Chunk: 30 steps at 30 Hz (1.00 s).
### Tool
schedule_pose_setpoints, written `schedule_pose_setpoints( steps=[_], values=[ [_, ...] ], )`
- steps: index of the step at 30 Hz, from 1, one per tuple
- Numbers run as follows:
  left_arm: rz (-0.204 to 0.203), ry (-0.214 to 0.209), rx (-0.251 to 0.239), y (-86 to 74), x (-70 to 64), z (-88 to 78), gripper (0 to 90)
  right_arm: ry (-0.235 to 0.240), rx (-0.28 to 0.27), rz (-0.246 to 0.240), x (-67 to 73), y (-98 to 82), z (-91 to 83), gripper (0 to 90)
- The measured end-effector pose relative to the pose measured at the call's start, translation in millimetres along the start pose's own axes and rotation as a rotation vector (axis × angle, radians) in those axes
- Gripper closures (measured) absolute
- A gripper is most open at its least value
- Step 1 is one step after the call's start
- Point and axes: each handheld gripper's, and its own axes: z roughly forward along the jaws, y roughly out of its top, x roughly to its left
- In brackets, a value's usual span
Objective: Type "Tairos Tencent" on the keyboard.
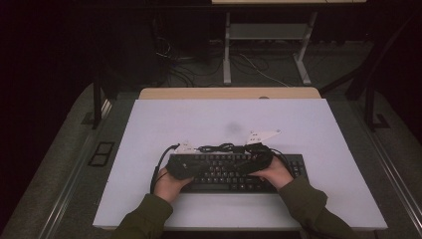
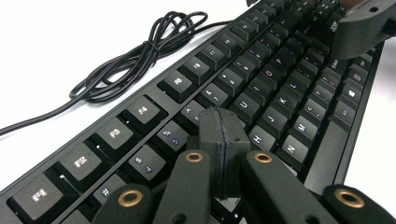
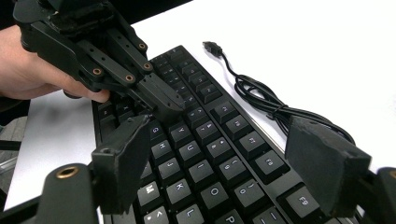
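While the keyboard is lying flat on the white table, near its front edge, key pressing is being carried out; how many keys are done cannot be told. Its cable is lying bundled and unplugged just behind it. The left claw is being held together, empty, its tip angled down onto the middle key rows. The right claw is being held apart above the keys, nothing between its jaws. Both hands are being kept low over the keyboard, claws pointing inward.
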Motion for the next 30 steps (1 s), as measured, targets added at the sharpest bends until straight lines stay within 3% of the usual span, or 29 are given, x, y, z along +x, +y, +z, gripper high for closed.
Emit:
schedule_pose_setpoints(
  steps=[11,30],
  values=[
    [-0.011,-0.006,-0.047,2.1,0.0,-10.0,81.1,-0.016,-0.008,-0.002,-4.6,-0.7,-6.3,19.5],
    [0.014,-0.008,-0.101,-7.1,0.6,-36.3,39.3,-0.073,-0.044,0.008,-8.5,-12.8,-42.6,18.2]
  ],
)
